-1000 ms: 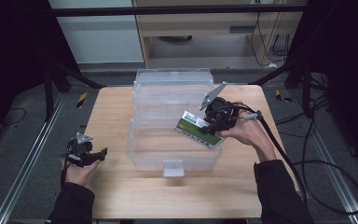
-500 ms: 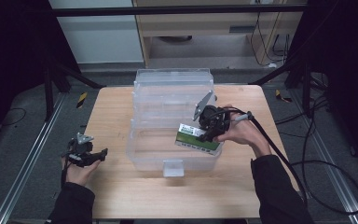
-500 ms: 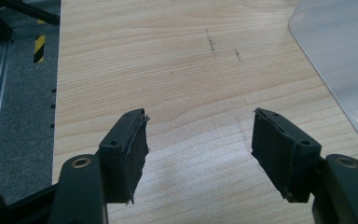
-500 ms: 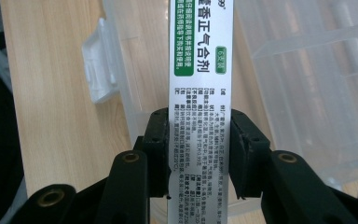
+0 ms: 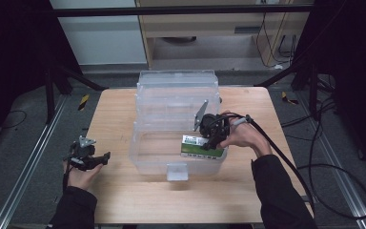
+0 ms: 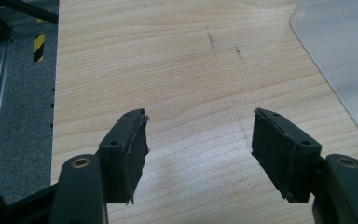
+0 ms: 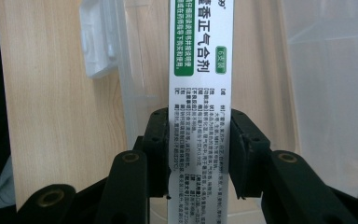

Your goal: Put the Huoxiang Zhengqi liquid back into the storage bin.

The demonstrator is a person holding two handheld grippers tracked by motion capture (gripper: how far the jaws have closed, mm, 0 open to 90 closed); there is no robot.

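The right gripper [image 5: 208, 137] is clamped on the white-and-green medicine box [image 5: 201, 146], holding it low inside the clear plastic bin [image 5: 145, 148] by its right wall, not yet released, while the left gripper [image 5: 106, 156] rests open left of the bin.

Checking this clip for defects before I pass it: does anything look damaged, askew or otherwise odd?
One thing: on the left gripper, the pad lining of one of its fingers is frayed and peeling at the edge. Otherwise all looks orderly: the right gripper holds the white and green box squarely over the clear bin.
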